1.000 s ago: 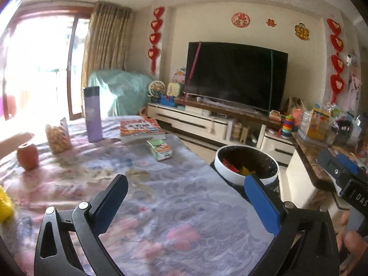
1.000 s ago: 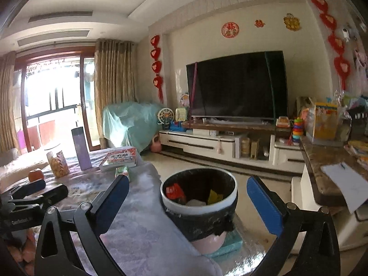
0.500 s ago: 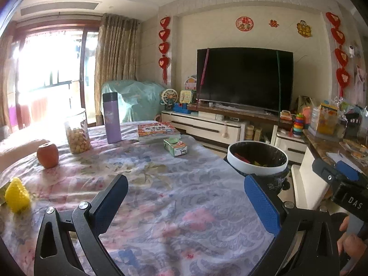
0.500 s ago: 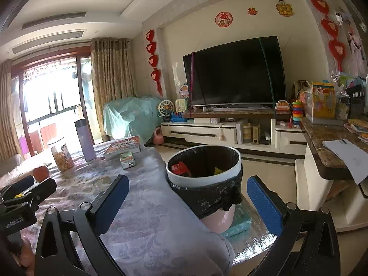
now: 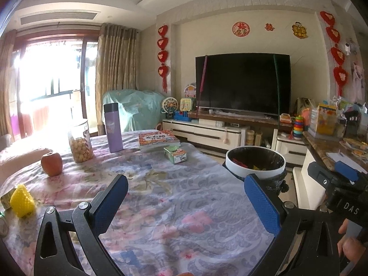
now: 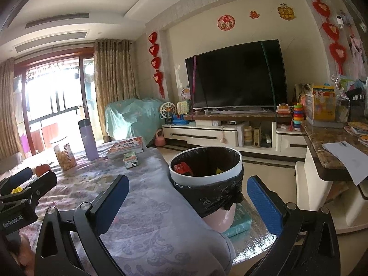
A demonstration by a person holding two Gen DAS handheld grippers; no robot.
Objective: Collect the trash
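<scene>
Both tools are held up over the desk [image 5: 174, 207] and both are empty; the left gripper [image 5: 185, 201] has its blue fingers [image 5: 110, 203] spread wide apart with nothing between them; the right gripper [image 6: 187, 201] is spread wide too, also with nothing in it.

I think this is the looking-for-trash step, between one pick and the next; the trash bin [image 6: 205, 161] with its black bag stands on the floor just past the right edge of the desk, and it already has some red and yellow bits inside.

The likeliest trash left on the desk is the small green carton [image 5: 176, 154]; it sits at the far side, just in front of the book [image 5: 158, 139], and nearer the bin than the other things are; the apple [image 5: 51, 163], the snack jar [image 5: 80, 140], the purple bottle [image 5: 112, 127] and the yellow thing [image 5: 21, 200] are on the left side, and I cannot tell if any of those count as trash.

The carton lies flat on its side; its long way runs from far-left to near-right, and its near end faces the right, toward the bin; it is too small here to tell which end is the top.

Next, a gripper would need to reach far across the cloth, turn so the fingers go across the carton's short way, then close and carry it right to the bin.
</scene>
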